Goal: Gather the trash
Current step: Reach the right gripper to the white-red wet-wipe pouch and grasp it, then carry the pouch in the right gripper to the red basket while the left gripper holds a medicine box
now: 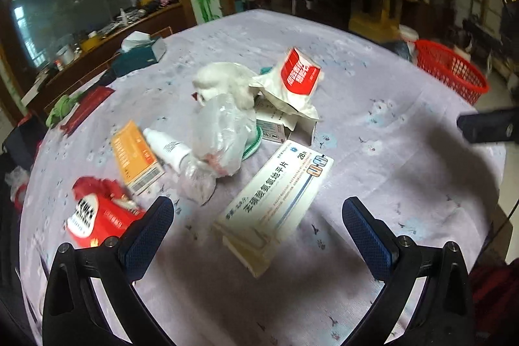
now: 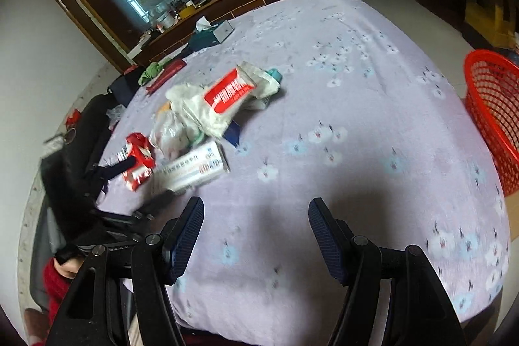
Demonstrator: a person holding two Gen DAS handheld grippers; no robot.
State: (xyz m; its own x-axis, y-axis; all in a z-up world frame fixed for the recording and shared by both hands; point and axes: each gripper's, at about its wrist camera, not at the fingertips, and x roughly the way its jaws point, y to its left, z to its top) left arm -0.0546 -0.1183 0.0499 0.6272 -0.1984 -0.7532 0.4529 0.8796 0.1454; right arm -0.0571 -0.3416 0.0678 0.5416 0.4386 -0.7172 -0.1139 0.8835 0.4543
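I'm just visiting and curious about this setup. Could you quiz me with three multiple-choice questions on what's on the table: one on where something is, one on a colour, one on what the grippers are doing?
1. Where is the mesh basket?
A. beyond the table's right edge
B. in the middle of the table
C. under the tissue box

2. What colour is that basket?
A. blue
B. red
C. yellow

3. How is the left gripper?
A. shut on a bottle
B. shut on a bag
C. open, holding nothing

Answers: 1 A, it stands off the cloth at the right. 2 B, its mesh is bright red. 3 C, its fingers stand apart over the long white medicine box.
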